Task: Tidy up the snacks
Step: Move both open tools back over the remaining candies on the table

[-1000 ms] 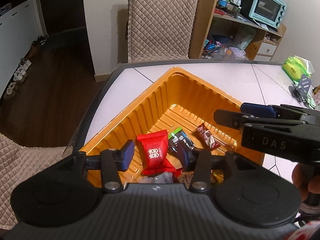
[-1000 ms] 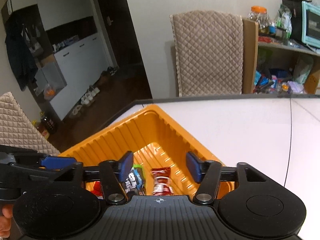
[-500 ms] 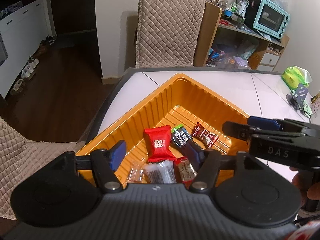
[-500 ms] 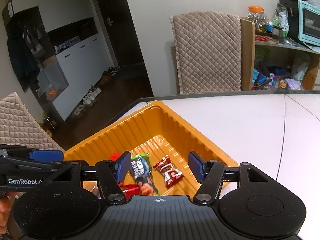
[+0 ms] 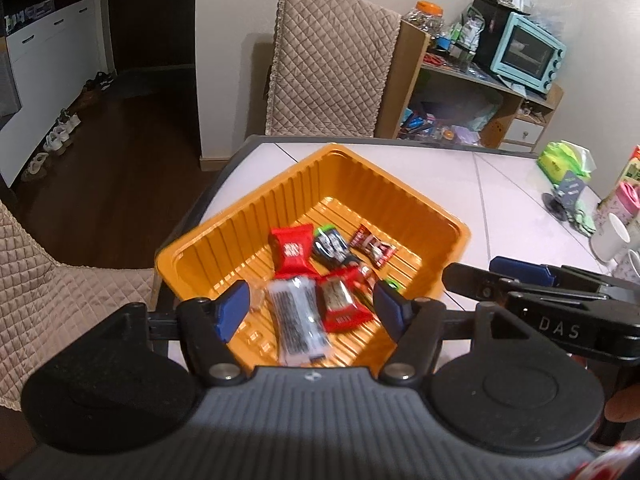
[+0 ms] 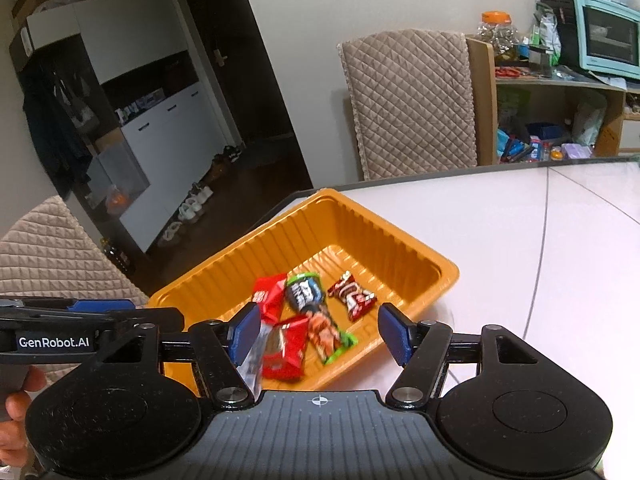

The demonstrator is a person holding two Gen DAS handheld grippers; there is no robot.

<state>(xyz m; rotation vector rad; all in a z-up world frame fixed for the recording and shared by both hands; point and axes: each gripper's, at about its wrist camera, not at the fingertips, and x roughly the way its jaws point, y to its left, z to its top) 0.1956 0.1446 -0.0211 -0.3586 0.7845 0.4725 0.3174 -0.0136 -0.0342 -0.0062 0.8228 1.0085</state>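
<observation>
An orange ribbed tray stands at the white table's corner and holds several wrapped snacks. Among them are a red packet, a dark packet with a green end, a dark red candy and a clear packet. My left gripper hovers above the tray's near end. Its jaws are opening and nothing is pressed between the pads. My right gripper hangs open over the same end, above a green-edged bar. The tray shows whole in the right wrist view.
A quilted chair stands behind the table, and another is at the left. A wooden shelf with a teal oven lines the back wall. A green tissue pack and a white cup sit at the table's right.
Both grippers have drawn back and risen from the tray, so more of it and its snacks shows. The left jaws have widened, and the right ones a little.
</observation>
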